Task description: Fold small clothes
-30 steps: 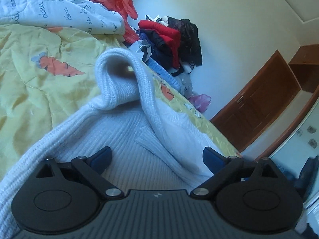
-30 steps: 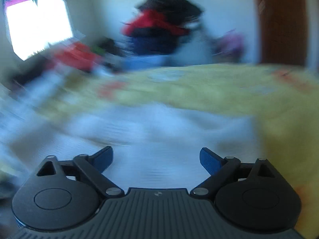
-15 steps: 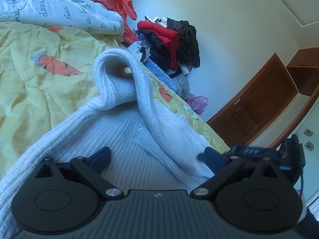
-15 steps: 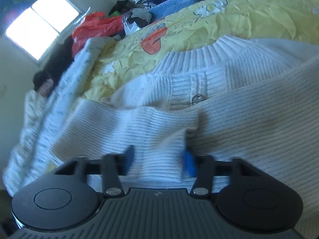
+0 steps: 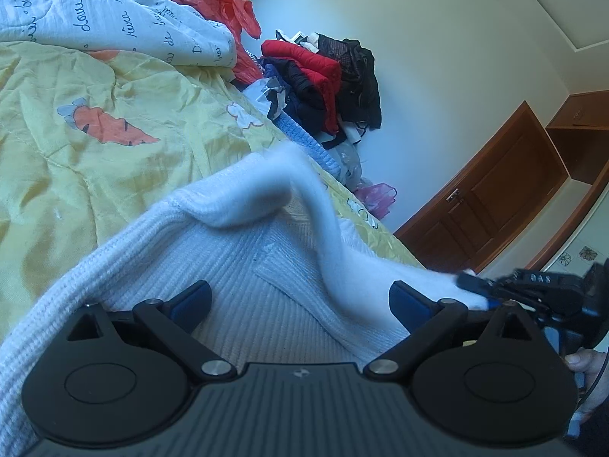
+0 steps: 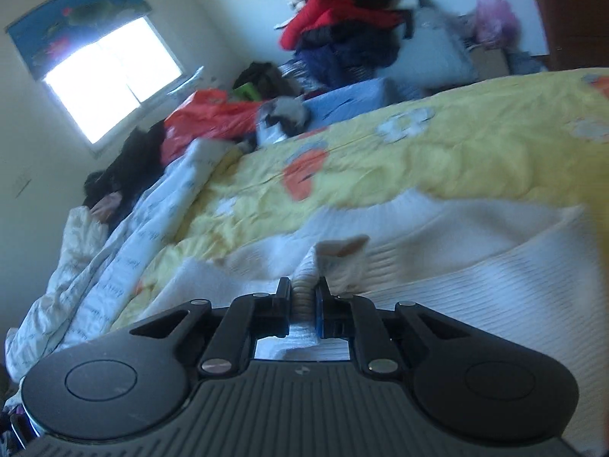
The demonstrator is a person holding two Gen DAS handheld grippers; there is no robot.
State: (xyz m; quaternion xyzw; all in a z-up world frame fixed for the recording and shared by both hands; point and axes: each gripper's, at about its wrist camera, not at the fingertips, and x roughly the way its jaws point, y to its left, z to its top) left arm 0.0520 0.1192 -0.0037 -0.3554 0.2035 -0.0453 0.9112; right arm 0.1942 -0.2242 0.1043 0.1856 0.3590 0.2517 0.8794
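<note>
The white knit sweater [image 5: 247, 316] lies spread on the bed's yellow carrot-print quilt [image 5: 95, 175], one part humped up in a loose arch. The right tongs [image 6: 304, 297] are clamped on a pinch of its ribbed knit, while the left tongs [image 5: 300, 297] stand wide apart over the cloth, gripping nothing. It looks soft, thick and floppy, likely to sag and stretch, so a ribbed edge seems the firmest hold
</note>
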